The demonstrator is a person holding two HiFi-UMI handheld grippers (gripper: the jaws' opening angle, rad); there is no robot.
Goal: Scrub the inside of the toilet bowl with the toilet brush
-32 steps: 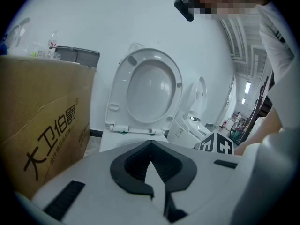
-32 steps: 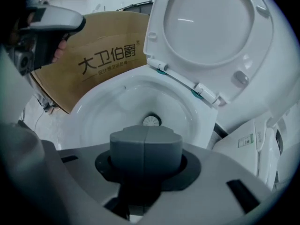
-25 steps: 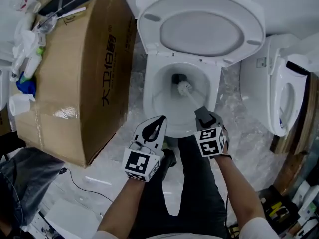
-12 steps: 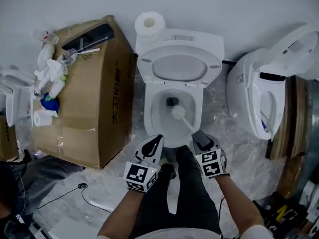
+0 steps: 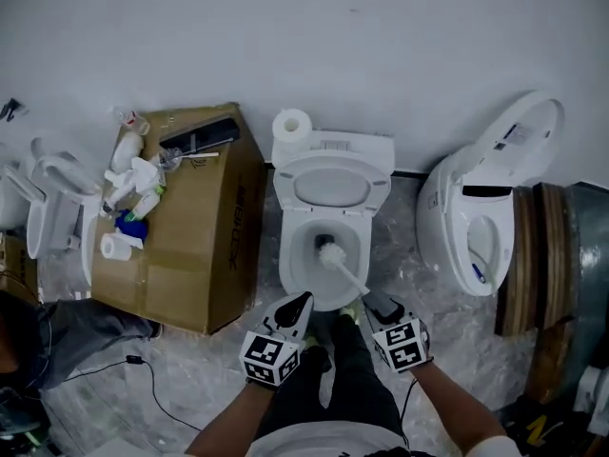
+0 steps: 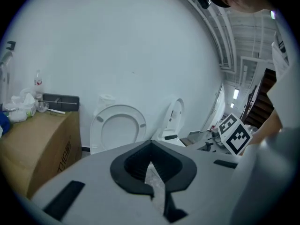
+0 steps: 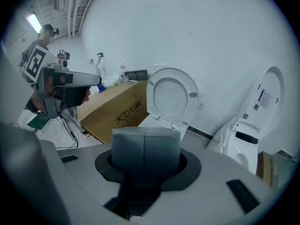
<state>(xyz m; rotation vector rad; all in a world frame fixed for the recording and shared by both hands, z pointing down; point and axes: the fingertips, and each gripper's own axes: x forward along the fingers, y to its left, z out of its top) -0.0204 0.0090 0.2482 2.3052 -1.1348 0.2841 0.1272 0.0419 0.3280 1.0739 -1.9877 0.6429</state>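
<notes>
Right gripper has its fingers clamped on the grey handle end of the toilet brush. In the right gripper view that handle block fills the gap dead centre. From there the shaft runs off toward 11 o'clock, and the white brush head sits down inside the toilet bowl, just below the dark drain hole.

Left gripper hangs at 9 o'clock of the right one, just in front of the bowl's near rim. Its fingers are together with only a sliver of floor showing through, and there's nothing in them.

Only the head view actually shows the brush head in the bowl. Both gripper views look over it and just catch the raised lid. The left gripper view also picks up the right one's marker cube at 3 o'clock.

Around the toilet there's a cardboard box at 9 o'clock and a second toilet at 3 o'clock.

Can't tell if the bristles are touching the porcelain, it's too small. In the right gripper view the shaft is hidden behind the handle.
</notes>
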